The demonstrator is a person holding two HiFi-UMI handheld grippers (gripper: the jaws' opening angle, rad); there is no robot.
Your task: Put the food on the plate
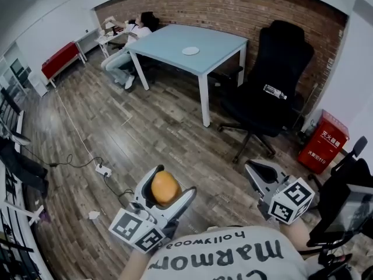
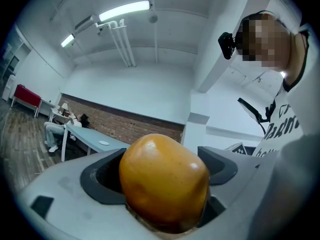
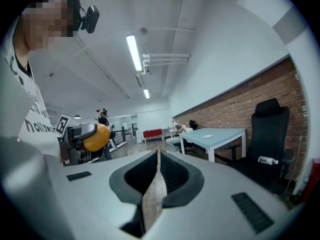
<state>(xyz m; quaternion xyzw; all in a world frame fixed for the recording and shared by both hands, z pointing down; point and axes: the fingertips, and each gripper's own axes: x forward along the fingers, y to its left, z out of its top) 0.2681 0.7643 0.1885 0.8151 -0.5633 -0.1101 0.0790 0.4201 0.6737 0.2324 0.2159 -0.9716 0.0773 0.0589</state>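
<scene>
Left claw point(image 1: 171, 184) clamped on orange-yellow fruit point(image 1: 165, 188), above the floor point(image 1: 145, 127). Right claw point(image 1: 254, 169): jaws pressed together, nothing between. White plate point(image 1: 190, 51) on light-blue table point(image 1: 218, 45), well apart.

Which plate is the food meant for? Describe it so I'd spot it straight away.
Find the brick wall at the room's far end; in front of it stands a pale blue table with white legs. The plate is the small white disc near the tabletop's middle, the only thing visible on that blue surface.
</scene>
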